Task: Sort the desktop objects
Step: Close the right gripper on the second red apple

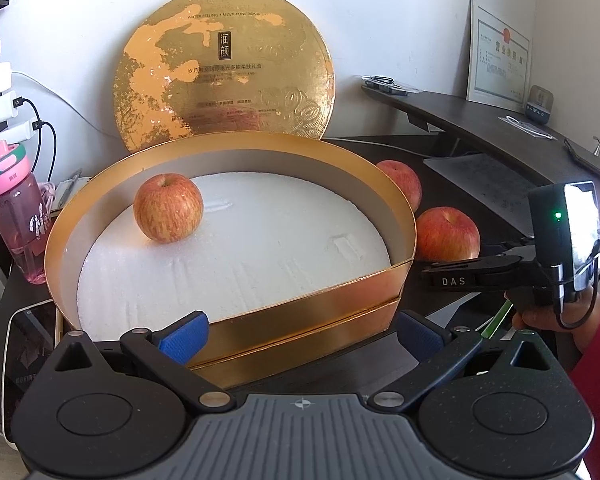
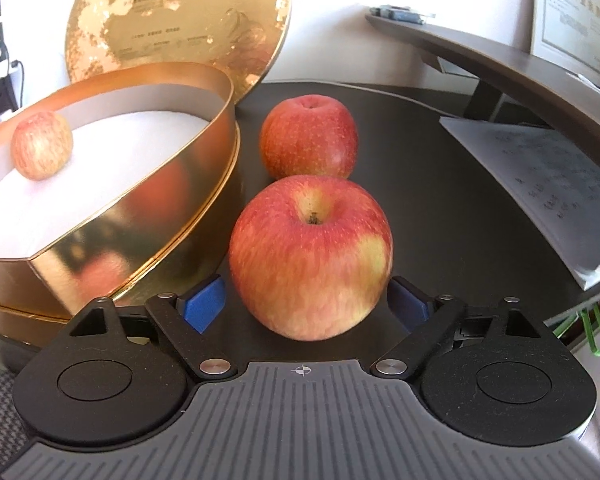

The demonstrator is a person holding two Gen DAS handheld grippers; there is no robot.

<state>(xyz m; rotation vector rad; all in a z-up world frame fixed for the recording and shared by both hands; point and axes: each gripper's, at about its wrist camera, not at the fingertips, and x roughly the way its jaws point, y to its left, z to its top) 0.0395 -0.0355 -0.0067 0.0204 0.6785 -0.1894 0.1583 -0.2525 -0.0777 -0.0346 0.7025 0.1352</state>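
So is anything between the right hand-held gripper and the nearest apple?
Nothing visible. The right hand-held gripper is open, and the nearest apple already sits between its blue pads on the dark desk.

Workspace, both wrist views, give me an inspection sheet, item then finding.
Surface: dark desk, bare around the fruit.
Job's things: one apple inside the gold box; gold box open, lid propped against the wall; near apple and far apple on the desk beside the box.
Clutter: pink bottle, phone, papers.
Grippers: left gripper open, empty; right gripper open, straddling the near apple.
Cables: charger leads at the power strip.
Surroundings: white wall, raised shelf, framed certificate.
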